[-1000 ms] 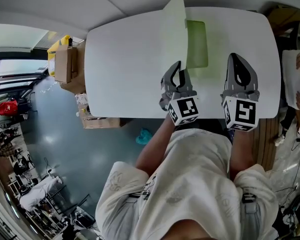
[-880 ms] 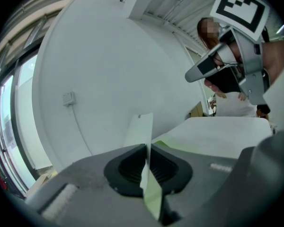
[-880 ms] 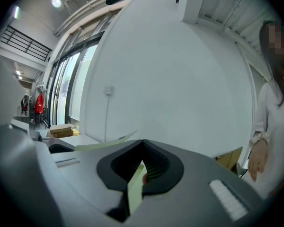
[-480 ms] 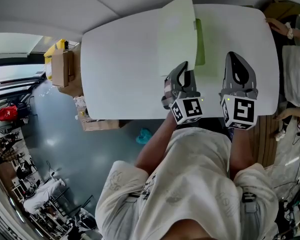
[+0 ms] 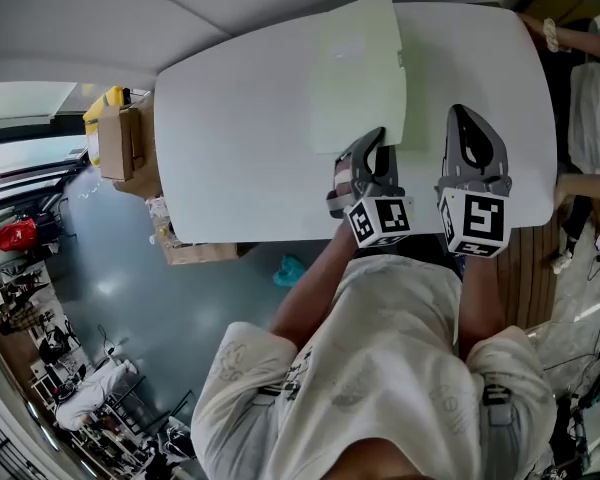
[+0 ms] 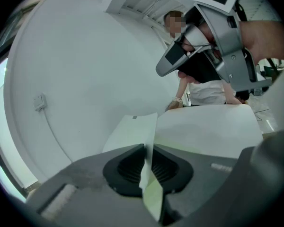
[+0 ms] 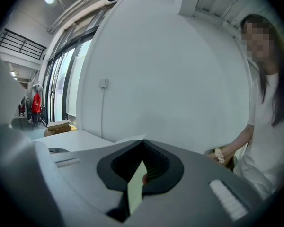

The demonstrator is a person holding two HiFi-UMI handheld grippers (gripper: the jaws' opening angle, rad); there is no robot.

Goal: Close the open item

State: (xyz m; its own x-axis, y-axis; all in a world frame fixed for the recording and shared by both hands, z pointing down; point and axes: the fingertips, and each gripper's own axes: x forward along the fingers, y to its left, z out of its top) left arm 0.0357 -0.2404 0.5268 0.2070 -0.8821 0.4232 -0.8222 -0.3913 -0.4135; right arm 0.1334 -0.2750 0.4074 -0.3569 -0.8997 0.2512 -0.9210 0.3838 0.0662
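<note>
Counted: one white table [image 5: 240, 148], one pale green folder [image 5: 358, 68], two grippers, two cardboard boxes [image 5: 118, 136] on the floor by the table's left side.

Folder on the table's far half, right of middle, cover down nearly flat. Left gripper [image 5: 377, 140] at its near edge, right gripper [image 5: 467, 113] just to the right, both at the table's near right.

Not readable from the head view: either claw's grip.

Shown only by the left gripper view: pads pinching a thin green sheet of the folder edge-on, having just eased slightly apart with the sheet still between them.

Shown only by the right gripper view: claw pressed together on a green sheet edge as well, with one bystander [image 7: 267, 103] at the far right.
</note>
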